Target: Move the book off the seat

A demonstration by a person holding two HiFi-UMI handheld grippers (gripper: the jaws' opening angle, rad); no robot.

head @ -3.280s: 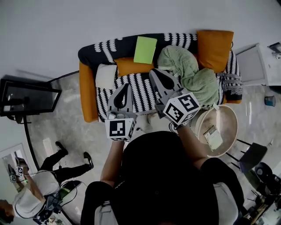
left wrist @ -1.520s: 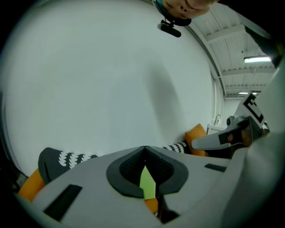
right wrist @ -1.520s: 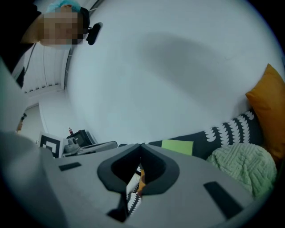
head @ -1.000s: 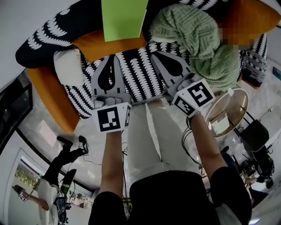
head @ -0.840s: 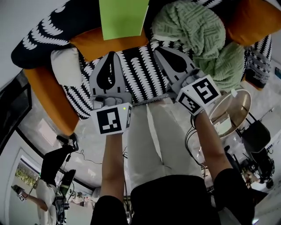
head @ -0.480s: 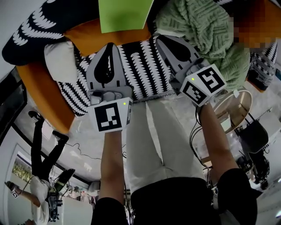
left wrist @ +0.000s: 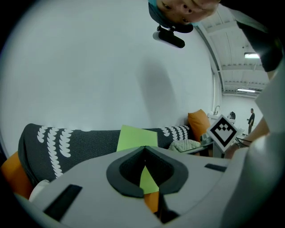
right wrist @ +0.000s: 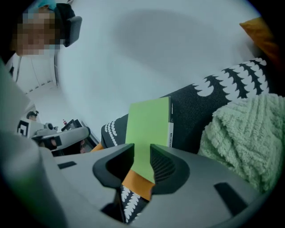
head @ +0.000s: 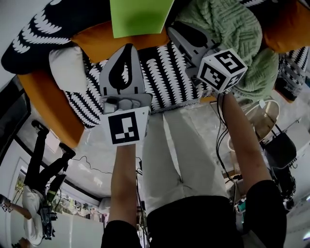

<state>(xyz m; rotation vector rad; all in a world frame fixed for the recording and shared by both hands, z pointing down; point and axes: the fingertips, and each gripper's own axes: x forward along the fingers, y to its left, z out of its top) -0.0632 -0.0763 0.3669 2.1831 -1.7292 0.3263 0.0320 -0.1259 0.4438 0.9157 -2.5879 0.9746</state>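
Note:
A light green book [head: 140, 14] leans upright against the sofa's back, its lower edge on an orange cushion [head: 121, 41]. My left gripper [head: 127, 48] hovers over the black-and-white seat [head: 160, 82] just below that cushion, jaws shut and empty; in the left gripper view the book [left wrist: 136, 138] stands beyond the closed tips [left wrist: 145, 147]. My right gripper [head: 172, 30] reaches toward the book's lower right corner, short of it. Its jaws are opening with nothing between them. In the right gripper view the book [right wrist: 149, 124] shows through the narrow gap of the gripper [right wrist: 141, 153].
A crumpled green blanket [head: 232, 34] fills the seat's right side, close beside the right gripper. A white pillow [head: 65, 68] lies by the orange left armrest [head: 46, 104]. A round side table [head: 264, 121] stands to the right of the sofa. Another person [head: 34, 223] stands at lower left.
The right gripper has moved forward toward the book and its jaws have parted slightly. The left gripper has crept a little nearer the orange cushion and stays shut.

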